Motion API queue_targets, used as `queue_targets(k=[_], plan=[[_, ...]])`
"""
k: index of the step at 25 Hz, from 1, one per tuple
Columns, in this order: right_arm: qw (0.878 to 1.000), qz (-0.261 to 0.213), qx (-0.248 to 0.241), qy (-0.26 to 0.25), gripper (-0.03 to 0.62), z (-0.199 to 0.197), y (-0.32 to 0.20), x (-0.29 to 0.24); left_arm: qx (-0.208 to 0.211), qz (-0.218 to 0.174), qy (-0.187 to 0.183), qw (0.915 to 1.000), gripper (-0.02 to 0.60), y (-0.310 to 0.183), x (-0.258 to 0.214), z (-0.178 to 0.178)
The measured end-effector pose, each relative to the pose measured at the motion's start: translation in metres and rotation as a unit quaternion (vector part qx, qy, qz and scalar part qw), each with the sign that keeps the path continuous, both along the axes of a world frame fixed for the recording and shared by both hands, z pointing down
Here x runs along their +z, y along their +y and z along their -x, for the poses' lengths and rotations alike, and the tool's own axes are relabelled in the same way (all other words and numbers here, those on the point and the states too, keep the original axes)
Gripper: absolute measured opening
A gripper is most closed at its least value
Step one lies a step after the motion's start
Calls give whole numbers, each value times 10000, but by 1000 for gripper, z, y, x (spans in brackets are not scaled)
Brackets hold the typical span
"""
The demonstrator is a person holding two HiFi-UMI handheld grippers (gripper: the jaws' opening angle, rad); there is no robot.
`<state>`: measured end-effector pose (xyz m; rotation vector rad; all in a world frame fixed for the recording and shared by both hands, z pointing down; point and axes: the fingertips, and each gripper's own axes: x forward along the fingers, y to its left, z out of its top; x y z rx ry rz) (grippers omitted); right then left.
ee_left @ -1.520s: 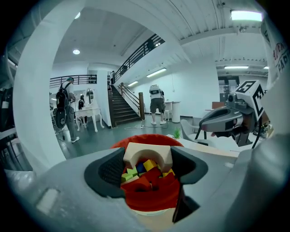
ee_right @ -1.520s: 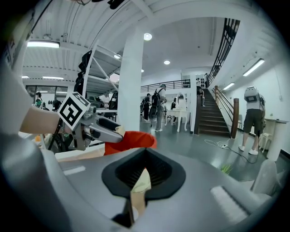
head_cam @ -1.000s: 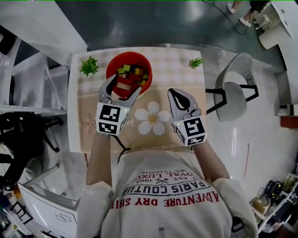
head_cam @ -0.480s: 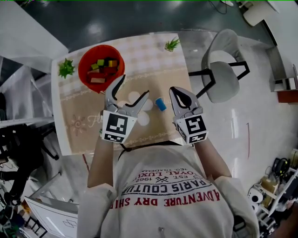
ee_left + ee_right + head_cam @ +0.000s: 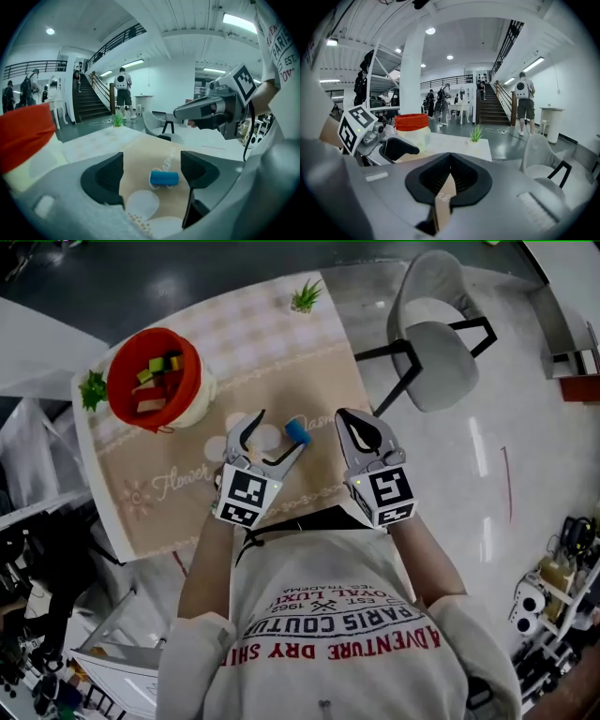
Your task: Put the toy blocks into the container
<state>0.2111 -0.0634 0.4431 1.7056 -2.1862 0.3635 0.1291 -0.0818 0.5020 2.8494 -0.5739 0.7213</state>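
Blue block now lies untouched within the wide-spread left claw; right claw closed.

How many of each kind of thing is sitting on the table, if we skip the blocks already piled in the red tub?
Red container: 1
Blue cylinder block: 1
Small green plants: 2
Total: 4
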Motion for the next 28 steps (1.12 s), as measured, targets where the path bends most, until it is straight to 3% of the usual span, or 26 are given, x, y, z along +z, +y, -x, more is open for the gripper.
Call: queue_targets(k=[10, 16, 19, 28], plan=[[9990, 248, 349, -148, 2, -31, 5, 43, 456, 433, -471, 9969, 394, 20, 65, -29], [9981, 363, 437, -224, 2, -41, 7, 56, 430, 533, -722, 9950, 391, 21, 85, -36], [9978, 373, 498, -223, 2, -46, 8, 57, 517, 424, -852, 9941, 333, 21, 88, -36], [9988, 258, 395, -148, 2, -37, 6, 40, 463, 371, -713, 9957, 310, 13, 70, -30]])
